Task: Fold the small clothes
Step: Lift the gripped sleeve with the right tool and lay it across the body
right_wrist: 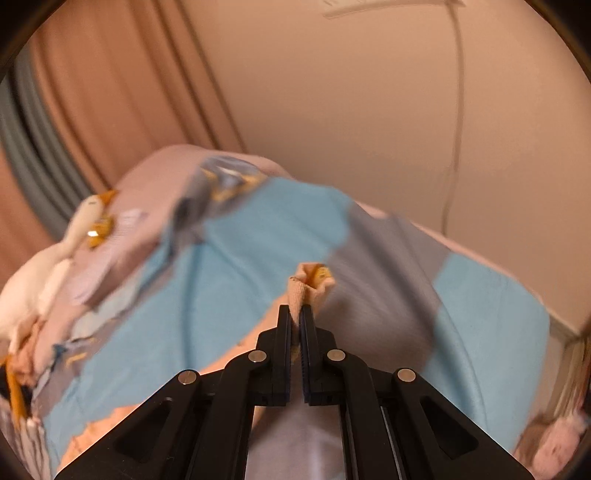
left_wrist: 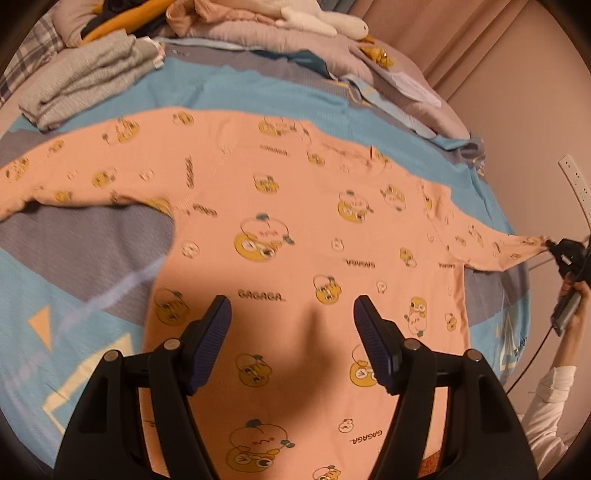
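Peach cartoon-print shirt (left_wrist: 295, 221) lies flat; right hand-held gripper (right_wrist: 295, 314) pinches its cuff (right_wrist: 312, 280), left hand-held gripper (left_wrist: 291, 306) gapes.

Warm, dim, peachy light over a bedroom scene. A bed takes up the frame, its blue and grey sheet (left_wrist: 240, 92) patterned with pale shapes. Far left sits a stack of folded grey clothes (left_wrist: 88, 77); beyond it a pinkish quilt (left_wrist: 266, 33) is bunched up with a white plush goose (left_wrist: 325, 20) lying on top. Plain wall (right_wrist: 369, 92) on the right, a white power strip (left_wrist: 574, 177) fixed to it, pleated curtains (right_wrist: 122, 92) hanging beside it
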Demonstrator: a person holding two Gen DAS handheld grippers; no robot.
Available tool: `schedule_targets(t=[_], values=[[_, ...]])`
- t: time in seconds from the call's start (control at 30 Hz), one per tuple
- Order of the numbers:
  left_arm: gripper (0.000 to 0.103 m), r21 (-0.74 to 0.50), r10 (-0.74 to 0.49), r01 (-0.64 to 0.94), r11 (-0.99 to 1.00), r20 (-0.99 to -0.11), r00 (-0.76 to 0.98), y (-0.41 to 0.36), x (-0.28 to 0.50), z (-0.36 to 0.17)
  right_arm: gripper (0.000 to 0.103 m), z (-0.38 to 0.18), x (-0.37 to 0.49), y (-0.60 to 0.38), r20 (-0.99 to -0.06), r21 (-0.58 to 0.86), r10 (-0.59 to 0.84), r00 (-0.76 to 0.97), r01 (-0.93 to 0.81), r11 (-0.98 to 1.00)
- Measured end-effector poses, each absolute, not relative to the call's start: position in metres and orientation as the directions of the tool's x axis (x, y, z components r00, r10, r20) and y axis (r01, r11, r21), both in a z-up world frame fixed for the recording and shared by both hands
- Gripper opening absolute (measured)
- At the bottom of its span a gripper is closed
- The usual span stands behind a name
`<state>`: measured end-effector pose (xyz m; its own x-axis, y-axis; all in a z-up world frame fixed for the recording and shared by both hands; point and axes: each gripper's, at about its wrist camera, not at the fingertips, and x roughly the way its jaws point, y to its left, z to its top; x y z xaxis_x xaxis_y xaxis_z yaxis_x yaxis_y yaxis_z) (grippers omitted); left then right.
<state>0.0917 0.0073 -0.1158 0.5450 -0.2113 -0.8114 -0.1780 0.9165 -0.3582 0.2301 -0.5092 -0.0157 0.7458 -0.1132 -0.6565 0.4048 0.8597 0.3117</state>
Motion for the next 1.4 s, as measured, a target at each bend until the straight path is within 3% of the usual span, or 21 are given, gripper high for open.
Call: schedule_targets(t=[0.4,0.57,0.97,1.4], values=[[0.069,-0.349,-0.152,-0.193,0.917,-0.753,0.640,0.028,0.083,-0.079,0.005,0.060,0.228,-0.371,-0.540,0.302,0.166,0.825,0.005,0.953],[0.069,-0.349,-0.134,-0.206,0.914,-0.741,0.658,0.037,0.078,-0.073,0.005,0.068,0.227,-0.319,-0.533,0.287,0.271,0.802,-0.130,0.949],[0.069,-0.366,-0.114,-0.247,0.897,-0.732,0.672,0.056,0.070,-0.076,0.005,0.034,0.206,-0.203,-0.633,0.190,0.388,0.670,-0.352,0.917],[0.069,-0.369,-0.104,-0.284,0.885,-0.752,0.651,0.068,0.066,-0.092,0.005,-0.066,0.179,-0.117,-0.805,0.197,0.420,0.419,-0.480,0.855]])
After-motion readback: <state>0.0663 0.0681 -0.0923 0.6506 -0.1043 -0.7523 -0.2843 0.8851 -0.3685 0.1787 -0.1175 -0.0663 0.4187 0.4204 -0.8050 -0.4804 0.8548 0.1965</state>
